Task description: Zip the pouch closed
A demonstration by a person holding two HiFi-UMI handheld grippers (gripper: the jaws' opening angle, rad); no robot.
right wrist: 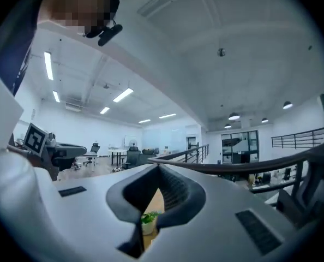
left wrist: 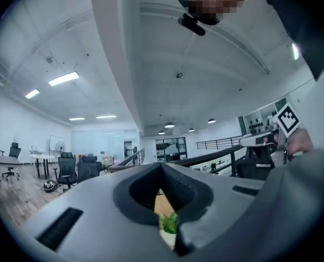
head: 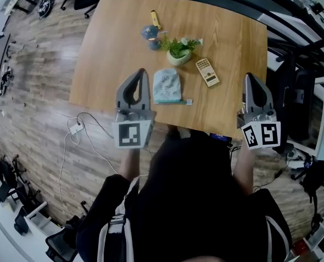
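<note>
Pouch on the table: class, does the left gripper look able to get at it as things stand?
Probably yes. The left gripper is just left of the pouch with nothing between them; the plant pot stands beyond the pouch. The gripper's jaws are together, so they must open first.

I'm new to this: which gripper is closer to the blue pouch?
Left. The left gripper sits just left of the pouch; the right gripper is well off to its right.
</note>
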